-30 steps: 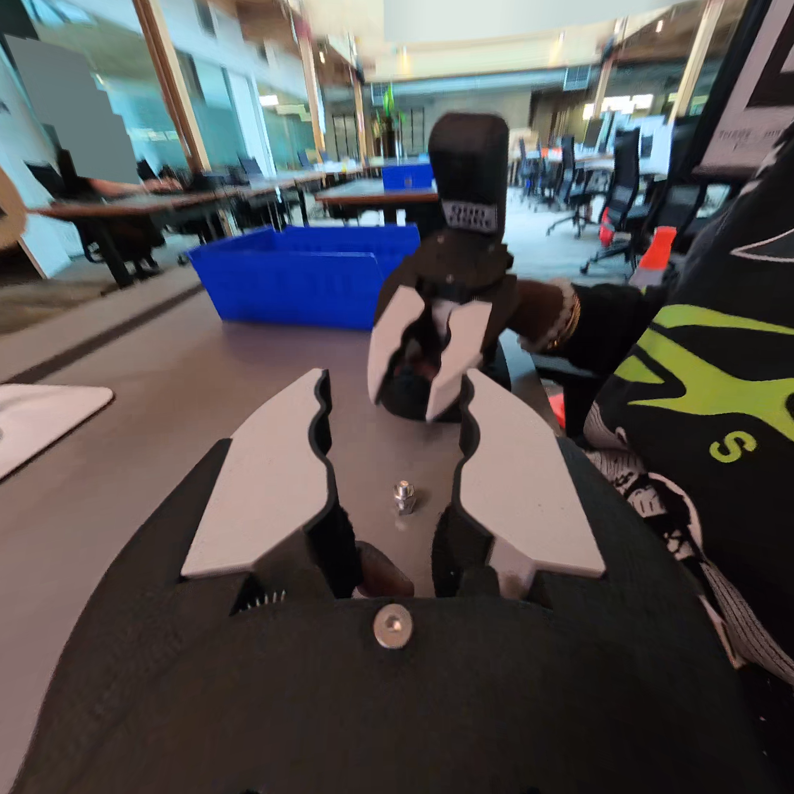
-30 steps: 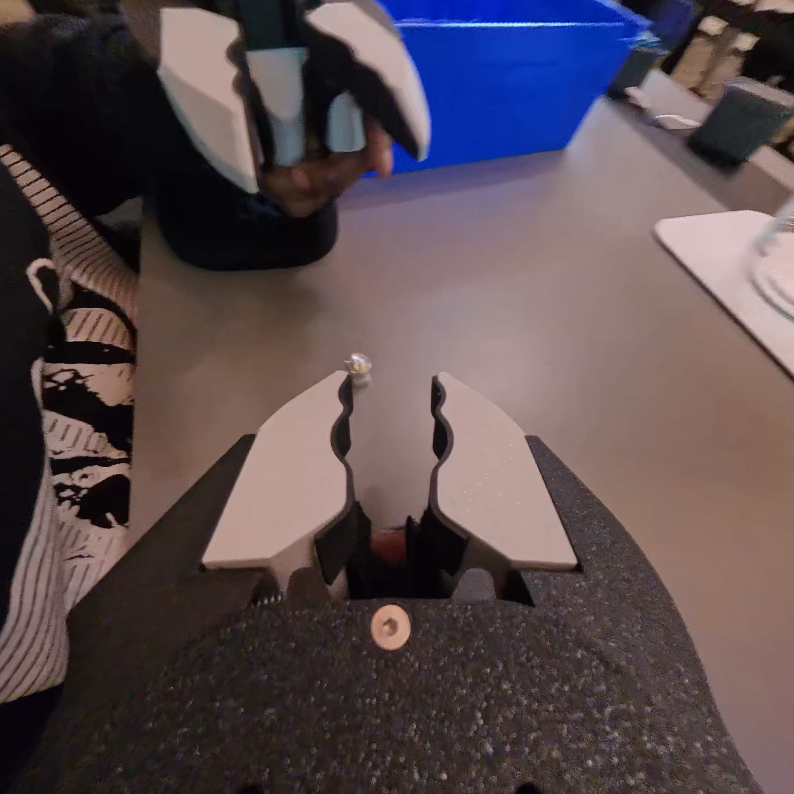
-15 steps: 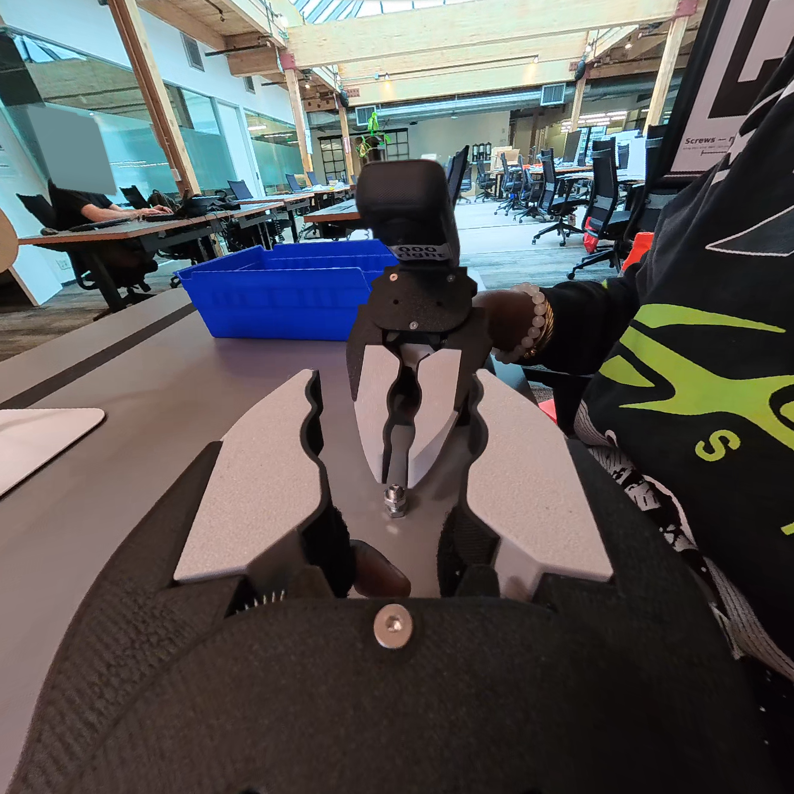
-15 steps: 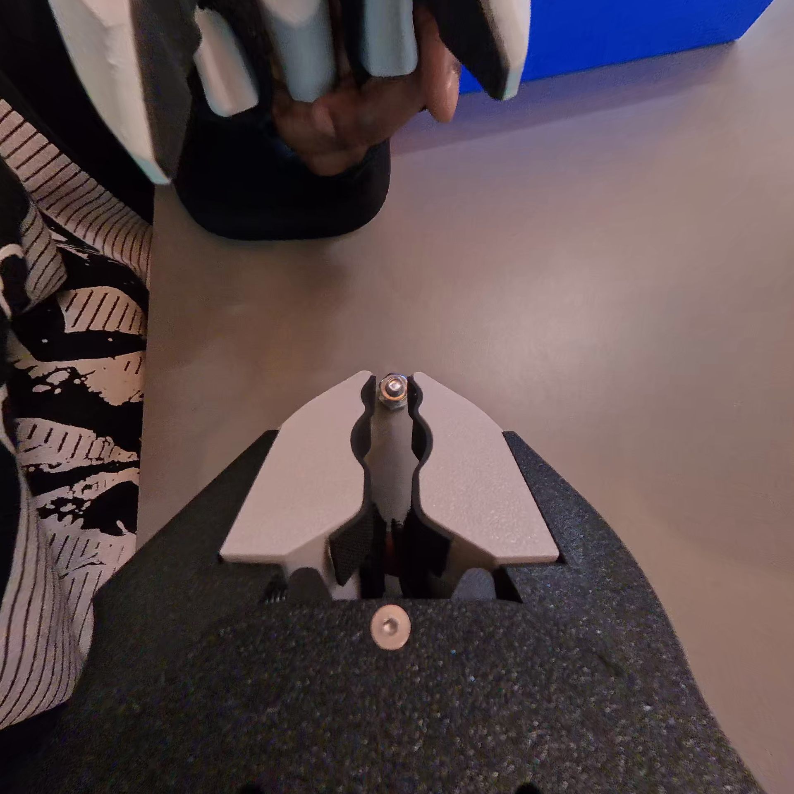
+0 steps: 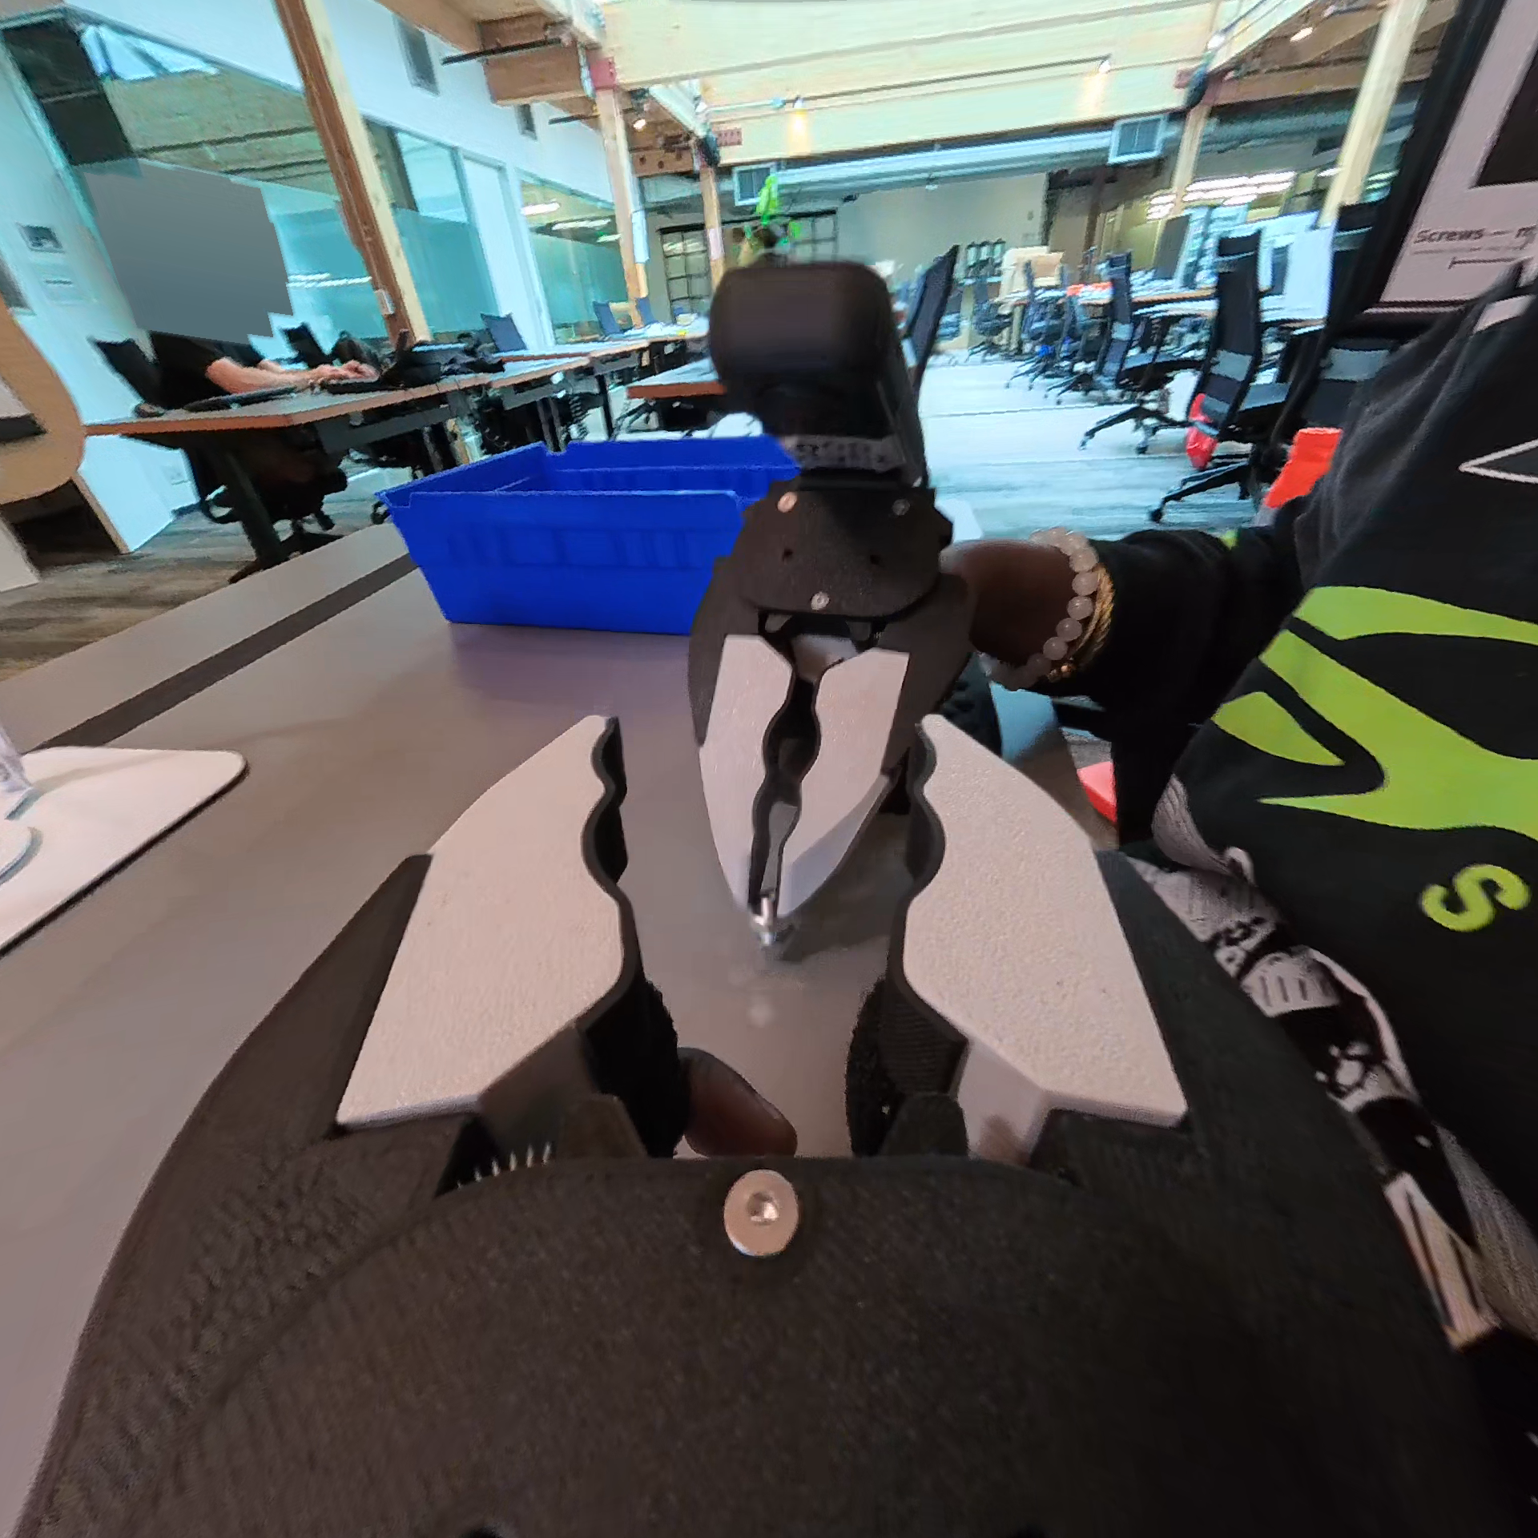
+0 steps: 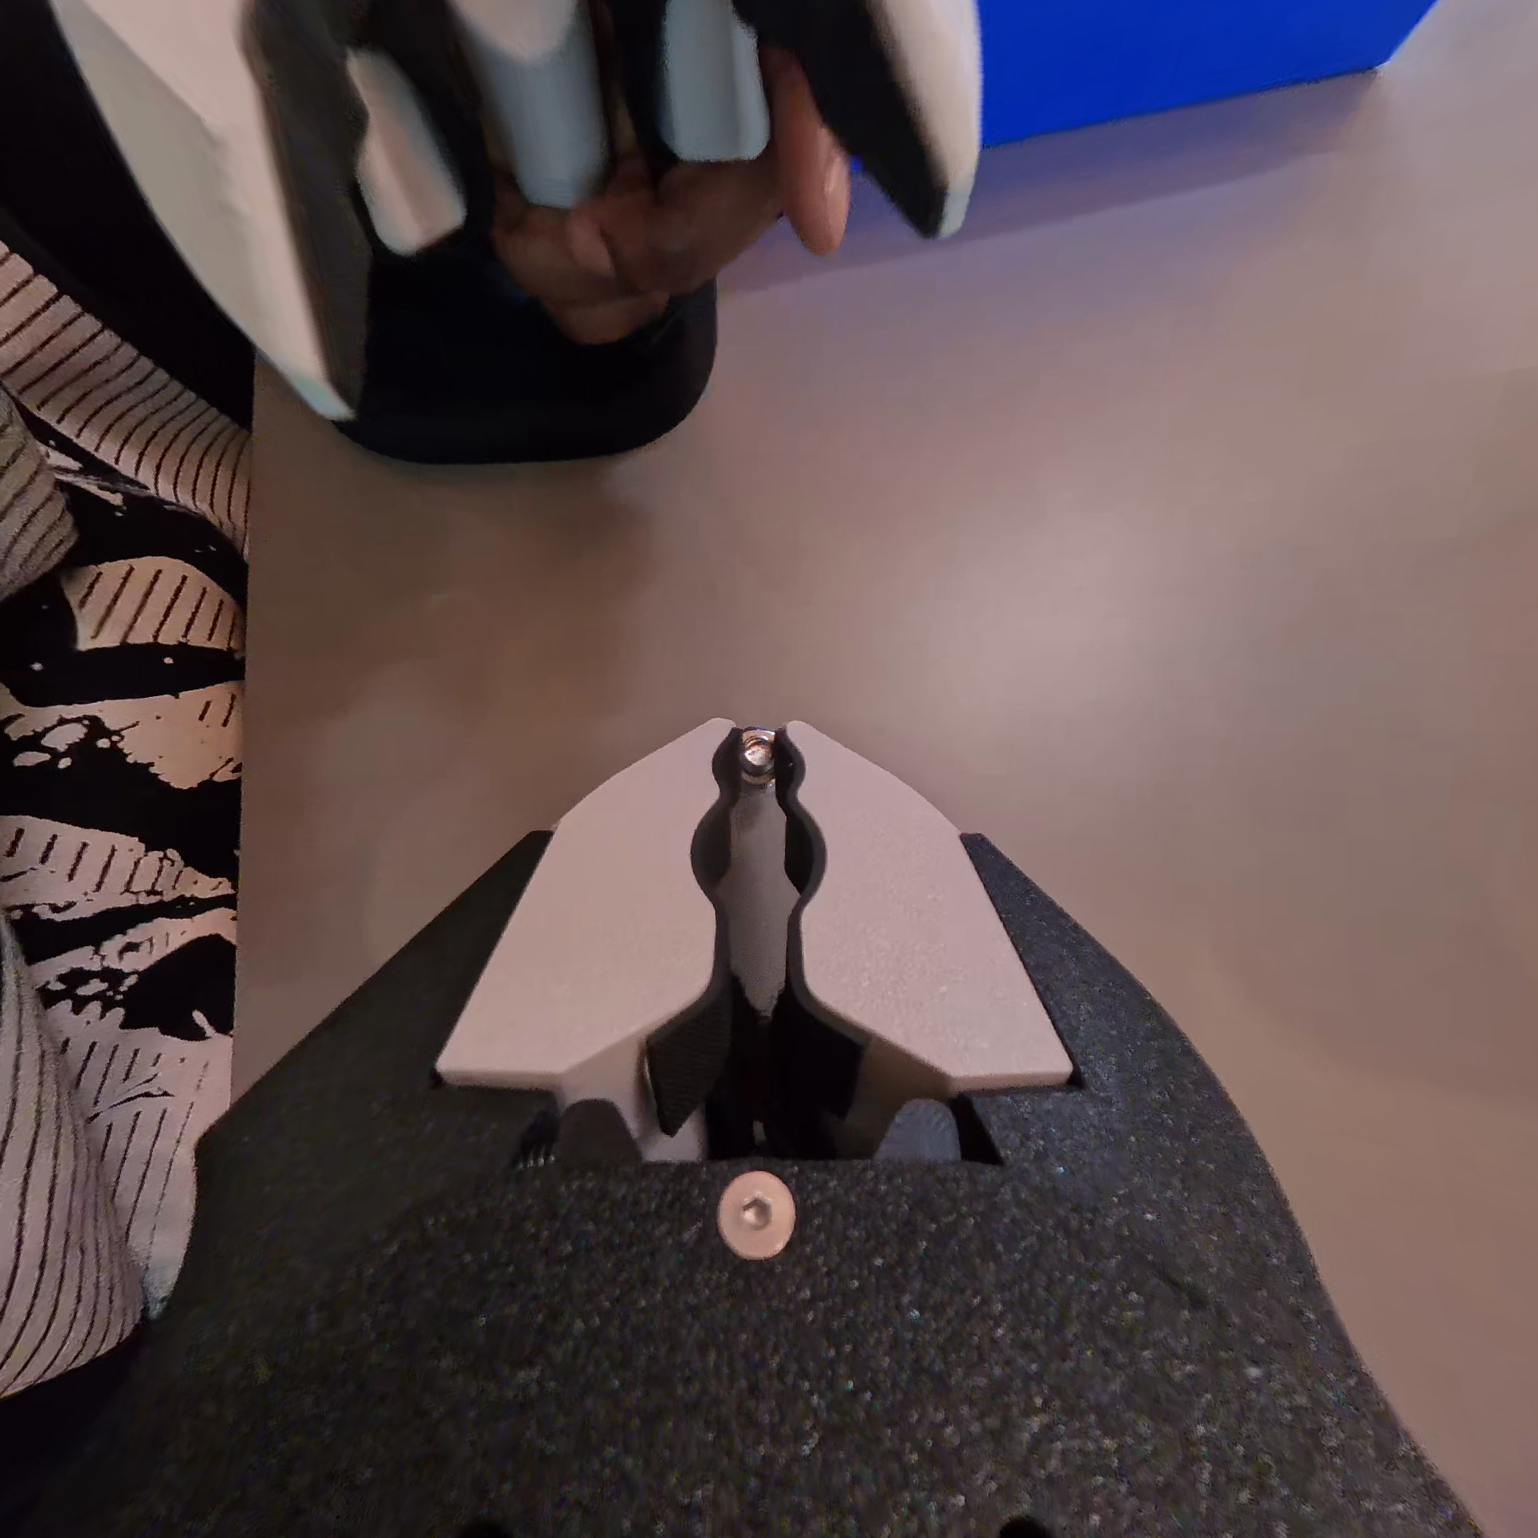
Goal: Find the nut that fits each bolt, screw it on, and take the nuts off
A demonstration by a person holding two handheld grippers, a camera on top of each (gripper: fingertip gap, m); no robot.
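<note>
Pinching at its tips, the right gripper (image 6: 756,736) is clamped on a bolt (image 6: 756,759), while the left gripper (image 5: 766,782) is held spread wide above the table (image 5: 349,716).

Small silver nut-on-bolt (image 6: 756,759) pinched at jaw tips.

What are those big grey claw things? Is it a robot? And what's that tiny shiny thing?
No robot here. A person holds two hand tools, each with two grey fingers and a little camera looking along them. One picture comes from the left gripper, which is open and holds nothing. The other comes from the right gripper, whose tips pinch a small bolt with a nut. Both are above a grey table. A blue bin and a white mat also sit there.
</note>
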